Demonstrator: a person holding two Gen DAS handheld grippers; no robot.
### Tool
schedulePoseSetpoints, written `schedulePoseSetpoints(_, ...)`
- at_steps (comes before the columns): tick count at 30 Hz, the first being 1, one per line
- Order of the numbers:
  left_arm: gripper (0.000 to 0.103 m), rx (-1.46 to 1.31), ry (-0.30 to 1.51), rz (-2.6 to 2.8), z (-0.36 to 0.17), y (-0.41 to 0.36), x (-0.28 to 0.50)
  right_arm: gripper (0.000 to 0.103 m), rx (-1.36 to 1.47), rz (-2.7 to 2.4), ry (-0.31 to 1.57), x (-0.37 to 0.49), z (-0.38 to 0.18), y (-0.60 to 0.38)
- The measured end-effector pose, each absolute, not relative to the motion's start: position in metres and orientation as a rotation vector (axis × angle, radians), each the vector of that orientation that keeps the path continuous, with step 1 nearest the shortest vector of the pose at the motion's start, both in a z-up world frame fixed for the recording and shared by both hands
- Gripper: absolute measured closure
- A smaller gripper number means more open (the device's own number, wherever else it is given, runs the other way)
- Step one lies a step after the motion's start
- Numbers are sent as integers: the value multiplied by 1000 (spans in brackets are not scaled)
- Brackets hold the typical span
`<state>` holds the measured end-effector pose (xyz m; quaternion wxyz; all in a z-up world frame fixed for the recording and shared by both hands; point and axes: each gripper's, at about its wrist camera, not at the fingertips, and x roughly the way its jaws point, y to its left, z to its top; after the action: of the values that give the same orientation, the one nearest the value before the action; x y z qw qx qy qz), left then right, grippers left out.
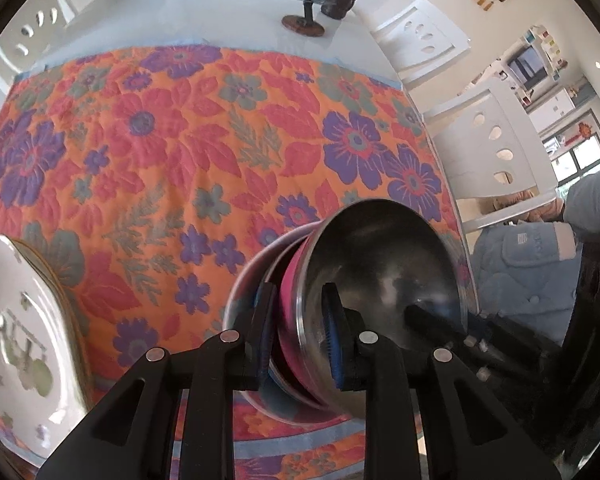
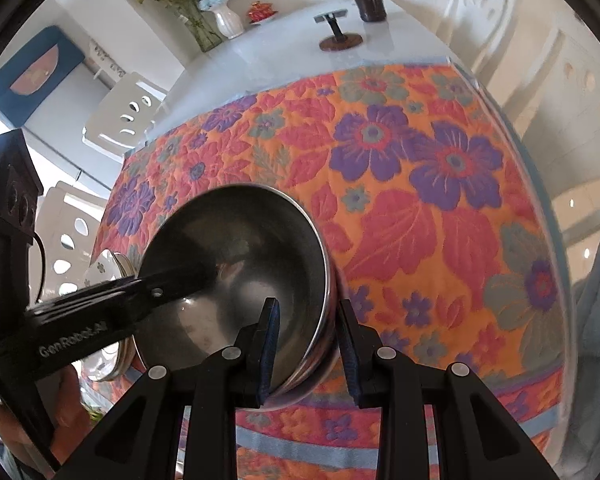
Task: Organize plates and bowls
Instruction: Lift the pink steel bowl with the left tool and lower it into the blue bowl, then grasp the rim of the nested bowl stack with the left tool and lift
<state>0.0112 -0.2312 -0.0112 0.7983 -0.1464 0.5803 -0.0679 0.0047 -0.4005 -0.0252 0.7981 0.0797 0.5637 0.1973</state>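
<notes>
- We see the steel bowl (image 1: 384,280) at lower centre of both views, nested on a pink bowl (image 1: 290,312) inside a grey-rimmed bowl (image 1: 240,284).
- Our left gripper (image 1: 296,332) straddles the stacked rims; whether its pads still press we cannot tell.
- Our right gripper (image 2: 308,352) pinches the steel bowl's opposite rim.
- 1 pile of white floral plates (image 1: 24,320) sits lower left.
- All rest on the flowered quilt (image 1: 204,152).

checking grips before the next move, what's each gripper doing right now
left gripper: jaws astride the steel bowl rim, pads barely off it, open.
right gripper: jaws shut on the steel bowl's rim.
</notes>
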Motion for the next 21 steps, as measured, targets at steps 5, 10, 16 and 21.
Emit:
schedulePoseSetpoints(5, 71, -231, 1198, -153, 16, -204, 9, 65, 137, 434, 1151, 12, -6, -421)
schedulePoseSetpoints(10, 73, -259, 1179, -165, 18, -198, 10, 58, 189, 420, 1195, 17, -15, -426)
schedulePoseSetpoints(16, 73, -254, 1222, -204, 3, -212, 8, 56, 232, 461, 1239, 11, -21, -410)
schedulePoseSetpoints(21, 65, -354, 1161, -353, 17, -208, -11, 27, 213, 507, 1172, -4, -4, -410)
